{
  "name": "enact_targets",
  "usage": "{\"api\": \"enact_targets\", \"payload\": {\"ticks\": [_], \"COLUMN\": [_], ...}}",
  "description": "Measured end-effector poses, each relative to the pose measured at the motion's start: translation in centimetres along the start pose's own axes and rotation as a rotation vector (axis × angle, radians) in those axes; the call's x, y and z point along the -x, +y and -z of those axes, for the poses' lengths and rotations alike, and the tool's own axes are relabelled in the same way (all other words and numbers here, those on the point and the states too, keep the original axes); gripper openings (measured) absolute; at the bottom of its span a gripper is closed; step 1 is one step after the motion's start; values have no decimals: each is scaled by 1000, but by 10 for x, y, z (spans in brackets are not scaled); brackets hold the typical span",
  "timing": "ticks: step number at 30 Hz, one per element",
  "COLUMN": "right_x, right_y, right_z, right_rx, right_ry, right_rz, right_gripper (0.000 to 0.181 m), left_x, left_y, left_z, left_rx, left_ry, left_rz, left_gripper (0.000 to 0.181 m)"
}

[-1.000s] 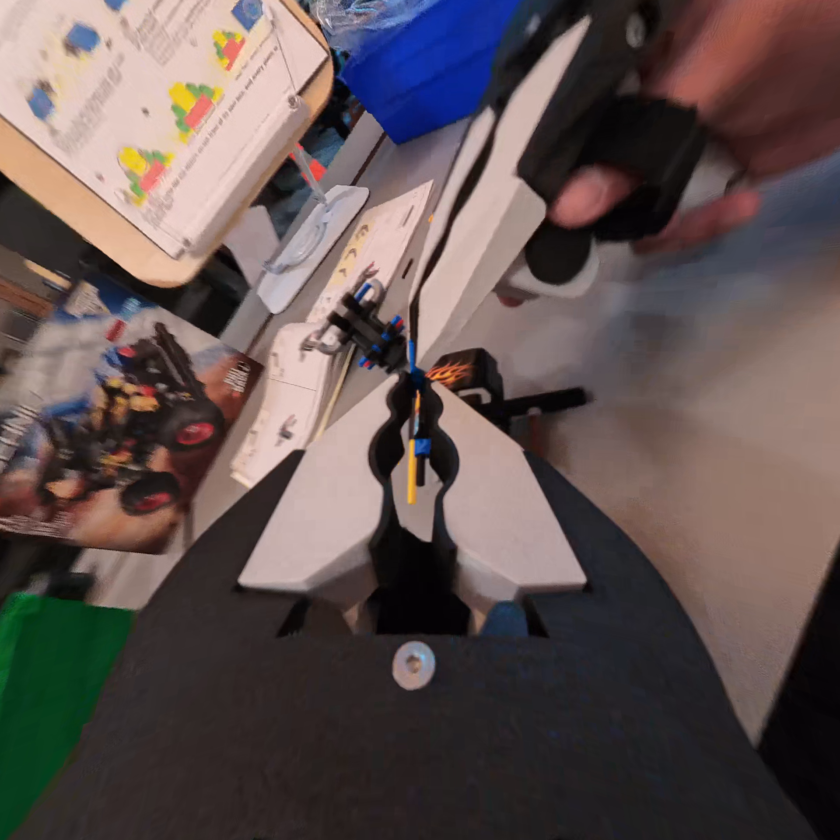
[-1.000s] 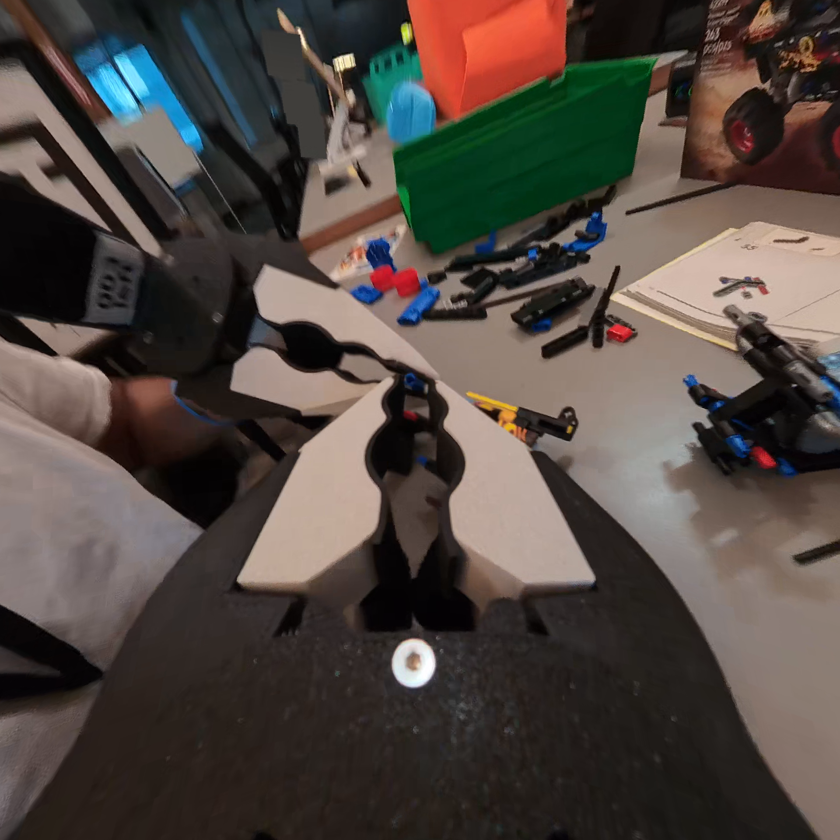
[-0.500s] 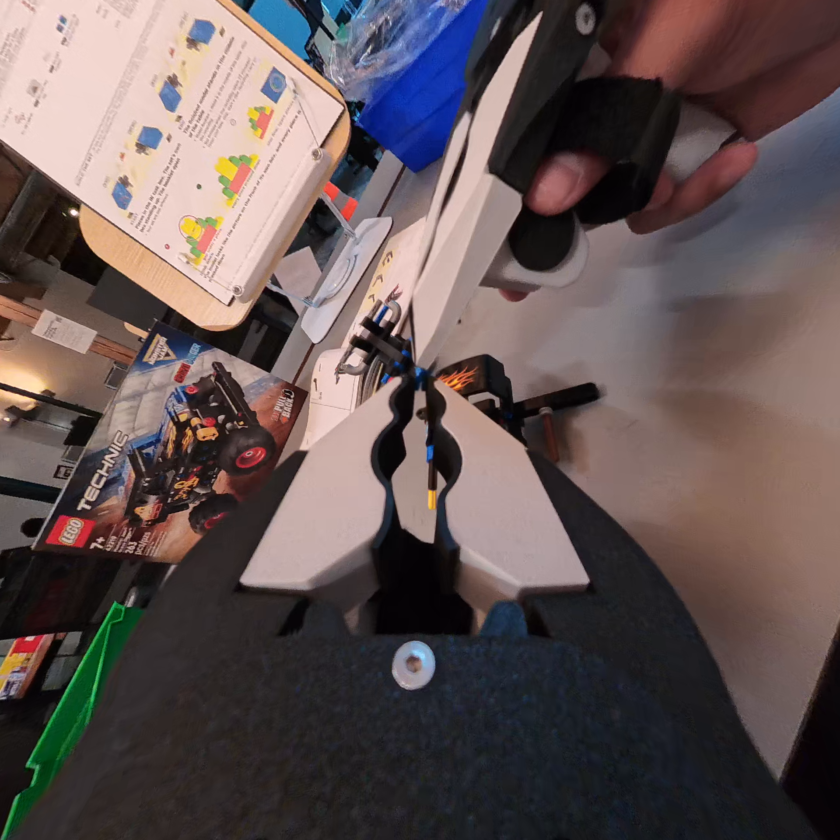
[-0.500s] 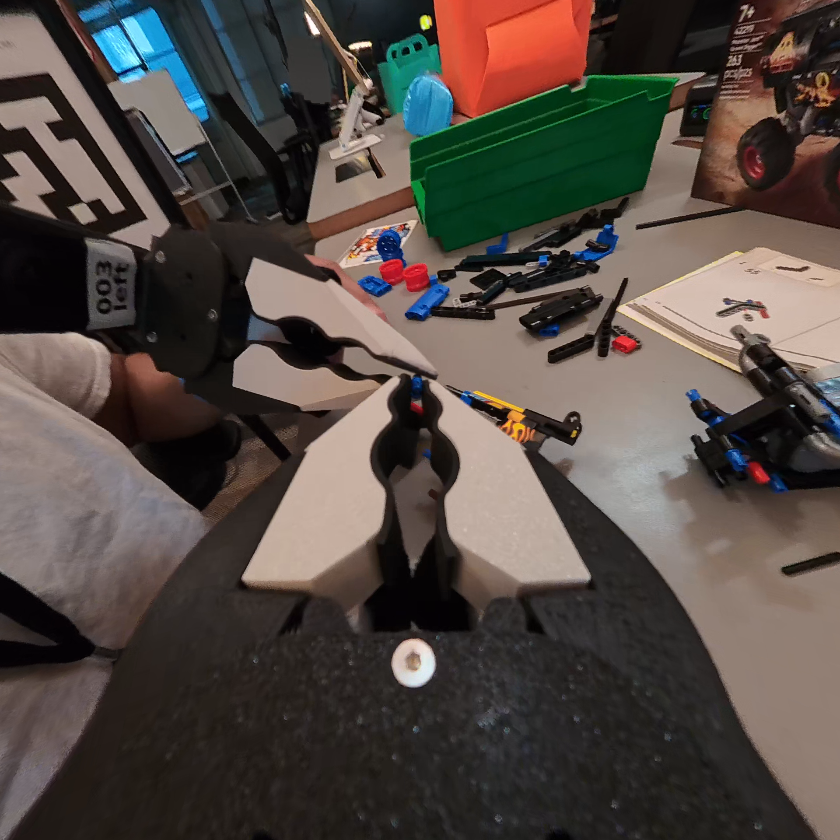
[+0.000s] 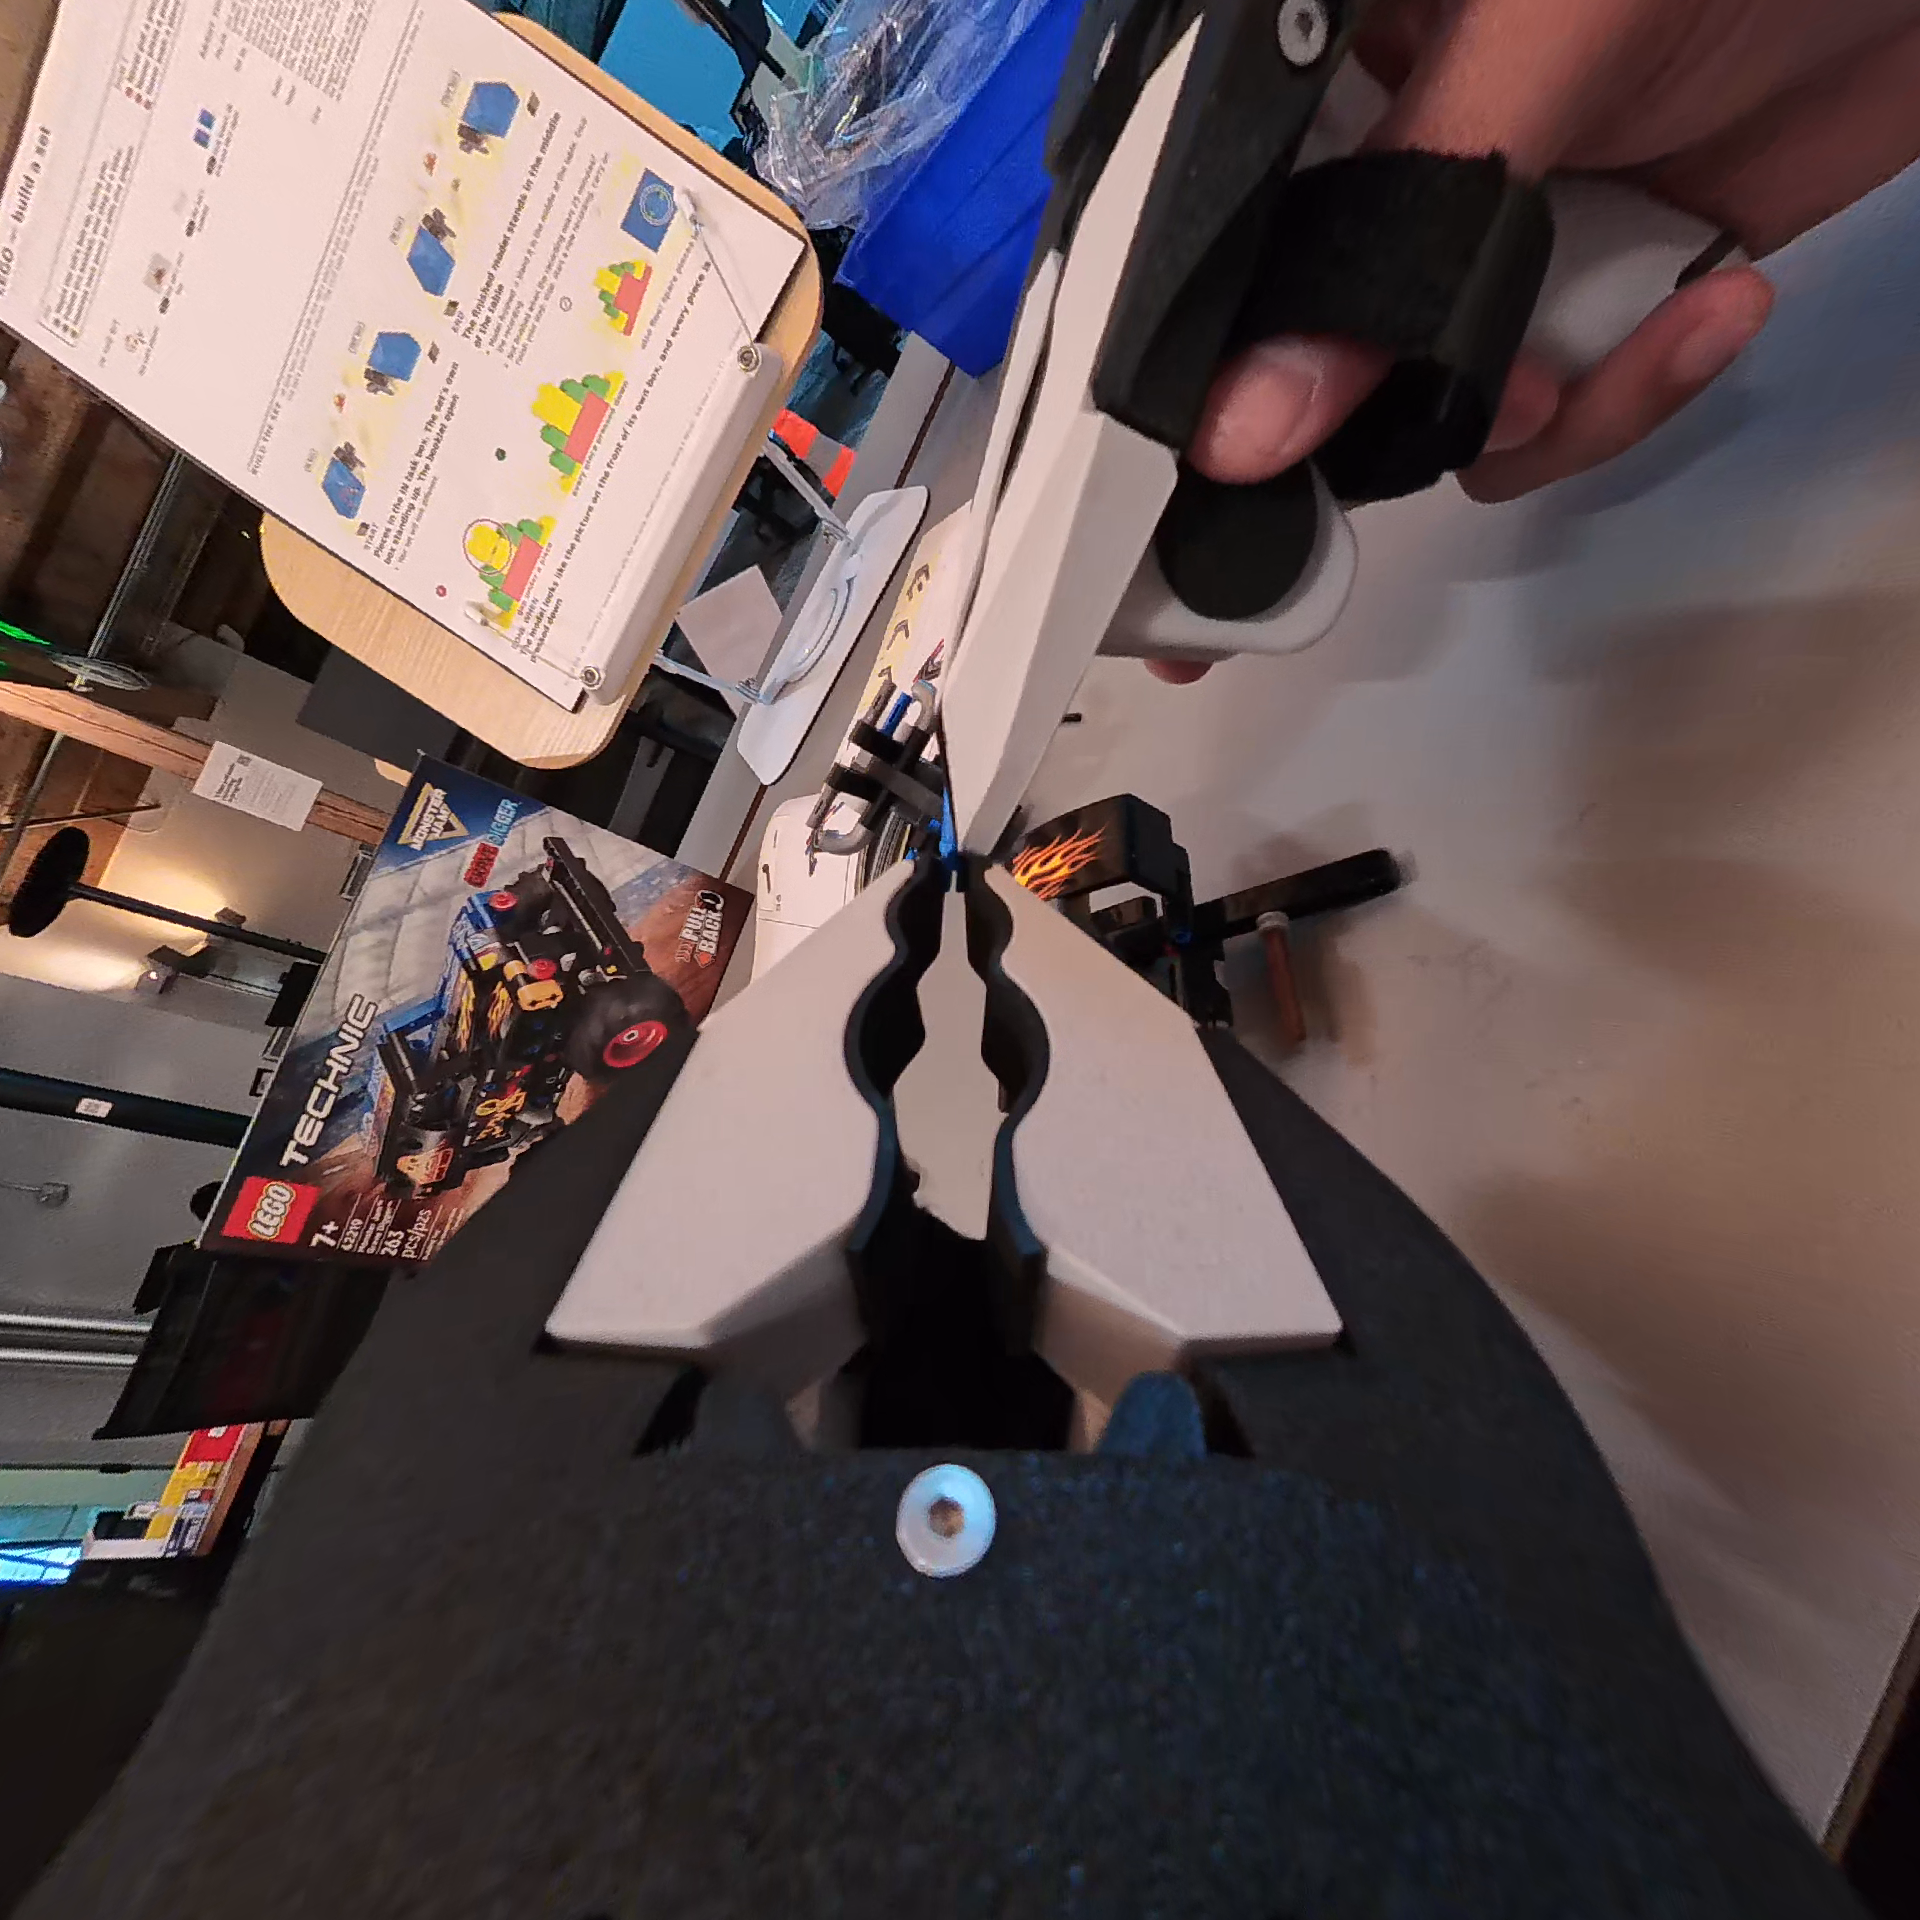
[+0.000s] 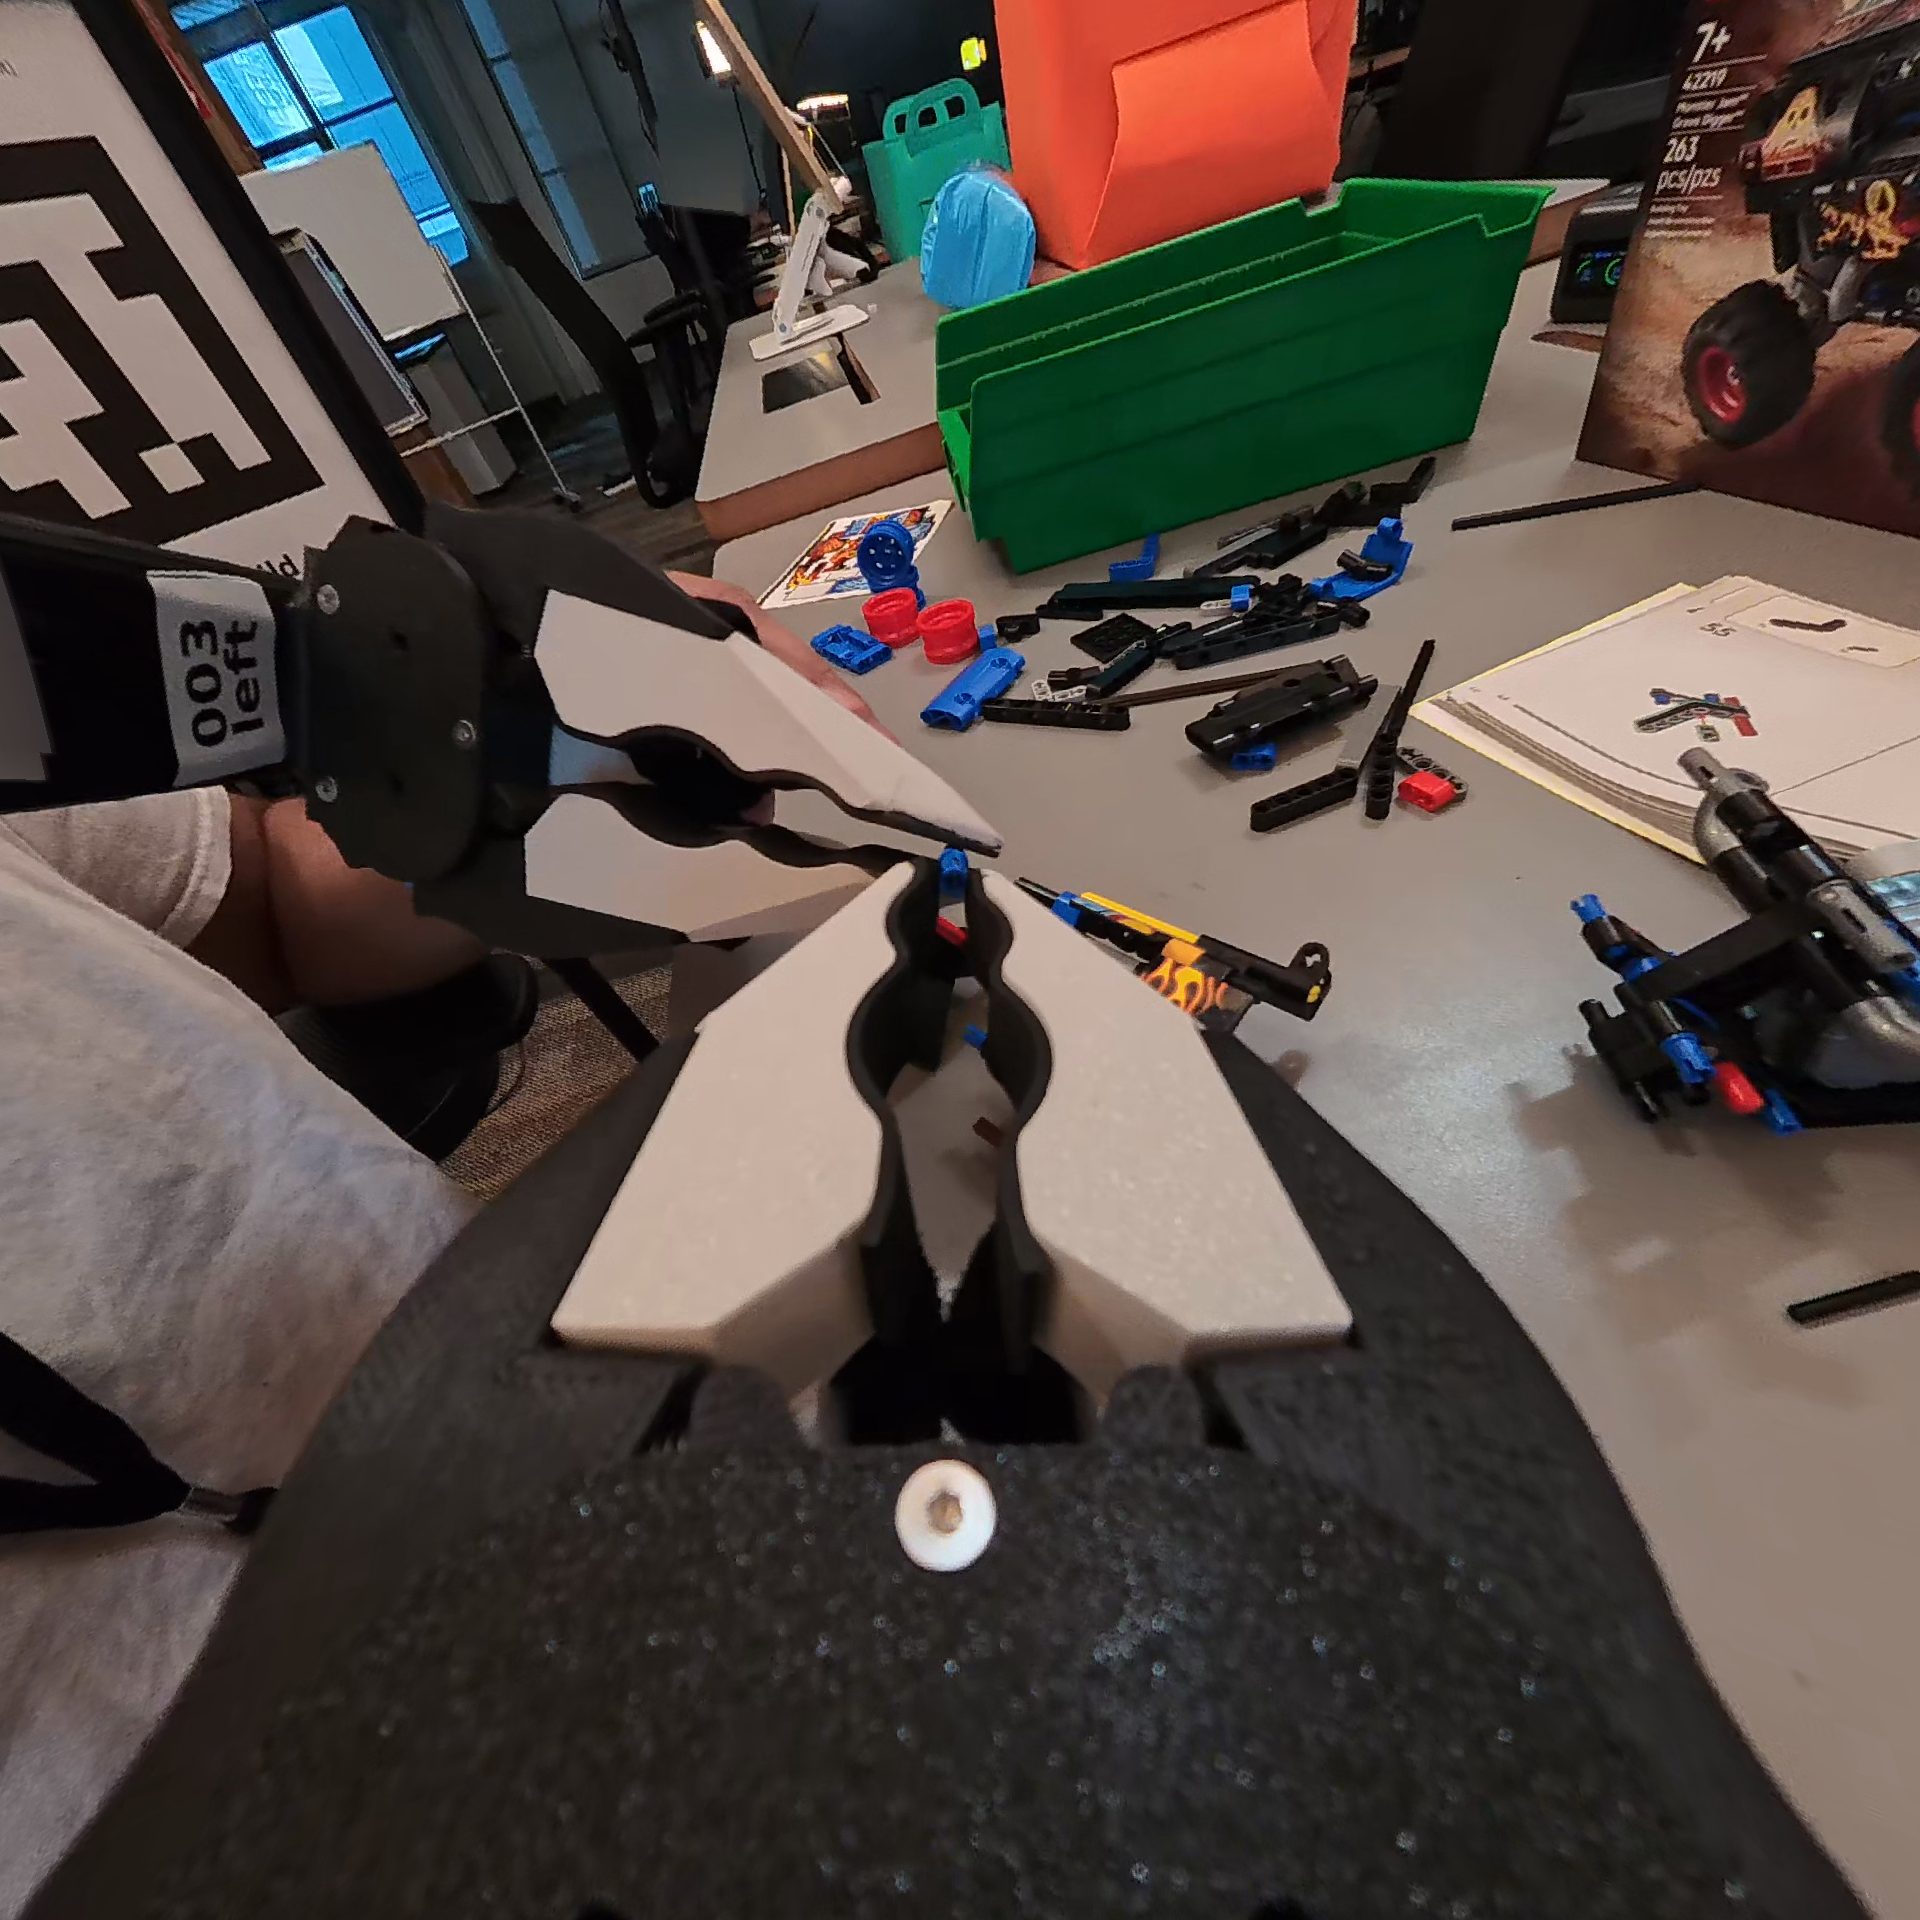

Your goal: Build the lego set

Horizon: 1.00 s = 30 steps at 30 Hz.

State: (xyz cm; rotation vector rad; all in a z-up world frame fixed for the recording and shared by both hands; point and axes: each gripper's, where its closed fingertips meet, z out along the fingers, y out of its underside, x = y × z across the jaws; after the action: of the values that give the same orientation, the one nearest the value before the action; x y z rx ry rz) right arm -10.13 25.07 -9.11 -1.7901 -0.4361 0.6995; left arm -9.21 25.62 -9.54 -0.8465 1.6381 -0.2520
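Observation:
My left gripper (image 5: 953, 873) and my right gripper (image 6: 949, 873) meet tip to tip just above the grey table (image 6: 1455, 1195). Each is shut on the same small blue pin piece (image 6: 952, 864), which also shows in the left wrist view (image 5: 948, 864). In the left wrist view the right gripper (image 5: 961, 821) comes down from above in a person's hand. In the right wrist view the left gripper (image 6: 951, 847) reaches in from the left. A black panel with a flame sticker (image 5: 1081, 857) lies just beyond the tips. The half-built black and blue chassis (image 6: 1766, 997) sits at the right.
Loose black, blue and red parts (image 6: 1195, 644) lie before a green bin (image 6: 1247, 364). The open instruction booklet (image 6: 1683, 707) and the set's box (image 5: 468, 1039) stand behind. An instruction sheet on a stand (image 5: 416, 312), a brown axle (image 5: 1278, 977) and a black axle (image 6: 1860, 1299) are nearby. Less than 4 cm separates the two grippers' tips. Between my left fingertips and the brown axle (image 5: 1278, 977) there is roughly 8 cm.
The thin yellow, blue and black rod seen between my left fingers no longer shows there. Both grippers have steadied, tips still together, and the right gripper has tilted more upright.

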Motion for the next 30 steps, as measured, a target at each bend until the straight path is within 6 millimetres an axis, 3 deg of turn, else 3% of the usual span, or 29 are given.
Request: {"api": "enact_targets", "payload": {"ticks": [19,25,27,30], "right_x": [1,3,4,-4], "right_y": [-4,-1,-1,3], "right_z": [-1,0,0,5], "right_rx": [-46,-42,-48,-28], "right_ry": [-45,-20,-12,35], "right_rz": [-78,-26,-9,46], "right_gripper": [4,4,4,4], "left_x": [0,-3,2,4], "left_y": [-2,-2,5,47], "left_z": [0,3,13,32], "left_rx": [3,-12,-28,58], "left_ry": [-43,13,63,206], "left_rz": [-14,103,242,497], "left_gripper": [3,3,6,13]}}
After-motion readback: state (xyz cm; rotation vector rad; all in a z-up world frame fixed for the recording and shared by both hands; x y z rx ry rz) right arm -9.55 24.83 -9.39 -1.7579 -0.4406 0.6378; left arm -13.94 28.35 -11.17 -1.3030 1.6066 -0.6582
